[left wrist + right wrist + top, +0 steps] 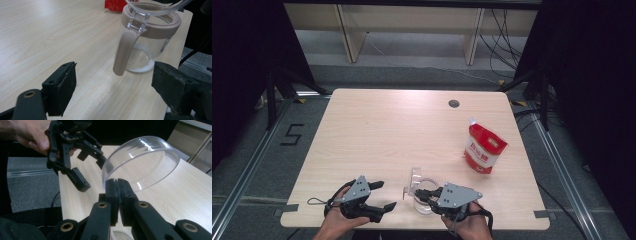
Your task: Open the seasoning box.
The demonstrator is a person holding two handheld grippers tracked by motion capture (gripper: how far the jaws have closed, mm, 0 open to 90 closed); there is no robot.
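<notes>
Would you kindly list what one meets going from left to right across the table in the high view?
Left gripper → clear jar with its lid swung up → right gripper, shut on the lid's edge → red pouch.
</notes>
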